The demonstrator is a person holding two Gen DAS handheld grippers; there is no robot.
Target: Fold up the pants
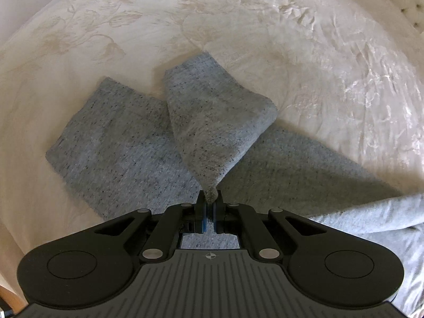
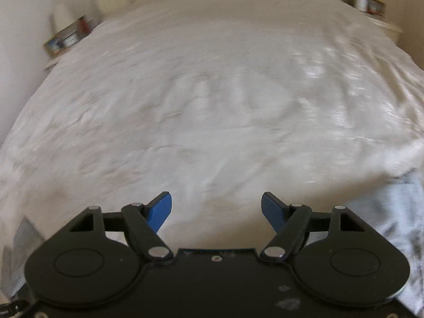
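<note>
Pants (image 1: 127, 143) lie on the bed (image 1: 304, 79). My left gripper (image 1: 211, 201) pinches a raised leg; right gripper (image 2: 216, 209) gapes empty. Soft, limp knit: grab hems.

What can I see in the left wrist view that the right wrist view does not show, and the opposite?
Only the left wrist view shows the left gripper shut on a pinched fold of the grey pants, with one leg end lifted and the rest lying flat on the bed.

Only the right wrist view shows the right gripper open with nothing between its blue pads, and the bedside tables on both sides. This view is blurred.

Both show the cream bedspread, the tufted headboard and some grey fabric, which in the right wrist view appears only at the right edge.
</note>
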